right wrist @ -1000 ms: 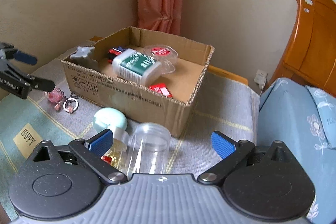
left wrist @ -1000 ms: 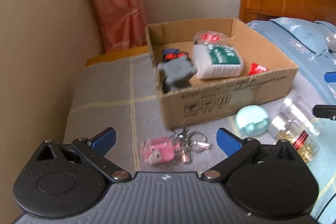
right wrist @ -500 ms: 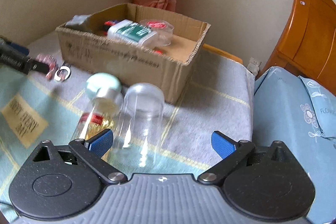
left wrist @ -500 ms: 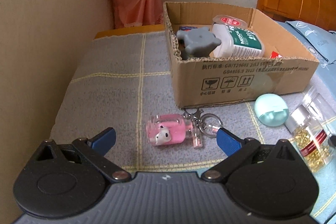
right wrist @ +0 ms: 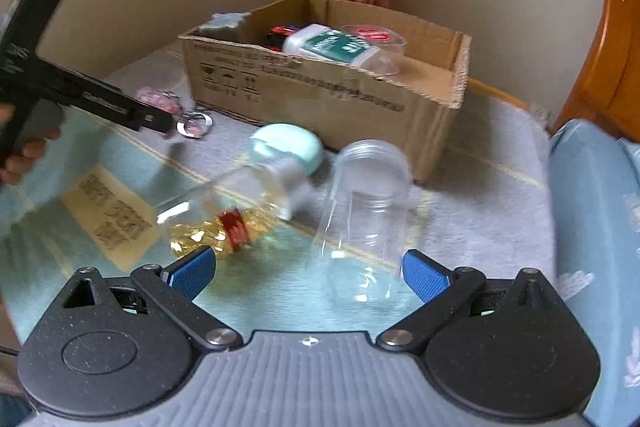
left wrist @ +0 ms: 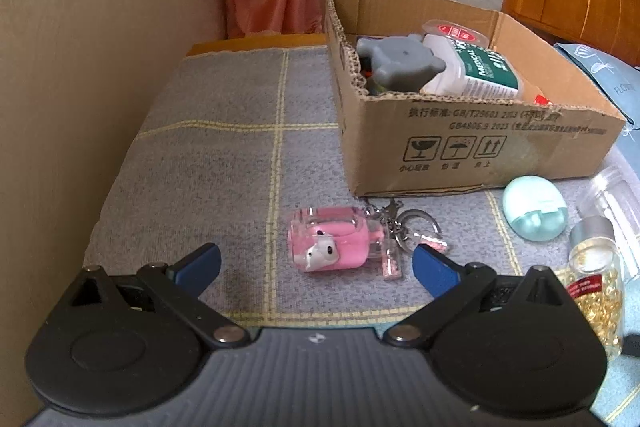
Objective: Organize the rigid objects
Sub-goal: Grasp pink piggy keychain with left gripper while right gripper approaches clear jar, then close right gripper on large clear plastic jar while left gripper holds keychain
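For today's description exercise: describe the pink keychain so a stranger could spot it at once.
Find the cardboard box on the grey blanket. Just before its printed front wall lies the pink keychain. Unlike the mint case beside it, it carries metal rings.

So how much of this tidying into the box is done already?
Partly. The cardboard box already holds a grey toy, a green-labelled bottle and a red-lidded tub. Both grippers are open and empty: the left gripper faces the pink keychain, the right gripper faces the clear jar. The mint case and capsule bottle also remain outside.
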Demonstrator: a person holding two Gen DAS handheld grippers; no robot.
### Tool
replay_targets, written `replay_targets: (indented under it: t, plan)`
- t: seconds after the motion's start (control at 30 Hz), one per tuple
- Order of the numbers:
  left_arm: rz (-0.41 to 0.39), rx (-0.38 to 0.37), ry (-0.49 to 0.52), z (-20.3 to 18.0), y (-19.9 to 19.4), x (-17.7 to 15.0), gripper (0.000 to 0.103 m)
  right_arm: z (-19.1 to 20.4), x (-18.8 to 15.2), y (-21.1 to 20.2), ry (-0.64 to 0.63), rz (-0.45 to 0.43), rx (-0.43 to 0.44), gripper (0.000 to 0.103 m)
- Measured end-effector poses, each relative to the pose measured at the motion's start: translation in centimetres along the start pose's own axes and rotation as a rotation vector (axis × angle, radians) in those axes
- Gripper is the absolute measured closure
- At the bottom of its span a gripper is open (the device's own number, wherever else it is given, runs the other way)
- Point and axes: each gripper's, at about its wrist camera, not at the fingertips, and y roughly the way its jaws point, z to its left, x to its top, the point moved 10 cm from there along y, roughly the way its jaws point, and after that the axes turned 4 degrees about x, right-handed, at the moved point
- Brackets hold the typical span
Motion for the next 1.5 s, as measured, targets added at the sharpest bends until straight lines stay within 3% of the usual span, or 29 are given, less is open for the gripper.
replay_targets:
  t: [0.17,0.37,0.53,0.6,0.7,1.1,1.23,1.33,1.4,1.5]
  plan:
    - [-0.004,-0.004,-0.004,0.1,0.3,0.0,0.001,1.9,-0.6,-0.3,0.018,0.020,0.104,0.001]
    - [0.004,-0.018,-0.065,0.5,1.0,0.4,0.005,2.7,-0.5,-1.0,-0.033,0.016,0.103,0.001]
    - [-0.007,-0.028,-0.086,0.1,1.1,0.9,0.024,1.4,0.2,-1.4,-0.028,-0.001,0.078,0.001]
    - [-0.020,-0.029,-0.060,-0.3,0.8,0.9,0.041,1.0,0.5,-1.5,-0.026,-0.007,0.068,0.001]
    - [-0.028,-0.037,-0.029,-0.7,0.4,0.9,0.049,0.3,0.9,-1.9,-0.037,-0.025,0.054,0.001]
    - [-0.010,-0.053,-0.021,0.7,-1.5,-1.4,0.050,-3.4,3.9,-1.1,-0.078,-0.089,0.059,0.000]
    - [-0.005,-0.070,-0.016,0.9,-2.5,-2.5,0.049,-4.2,4.7,0.4,-0.082,-0.075,0.105,0.000]
    - [-0.011,-0.073,-0.016,0.9,-2.7,-2.9,0.039,-4.5,5.0,1.9,-0.081,-0.047,0.133,0.000]
    - [-0.006,-0.074,-0.030,0.9,-2.7,-3.0,0.021,-4.6,4.9,2.6,-0.067,-0.024,0.156,0.000]
    - [-0.002,-0.076,-0.049,1.1,-2.6,-3.2,0.018,-4.6,4.3,2.3,-0.020,-0.012,0.199,0.000]
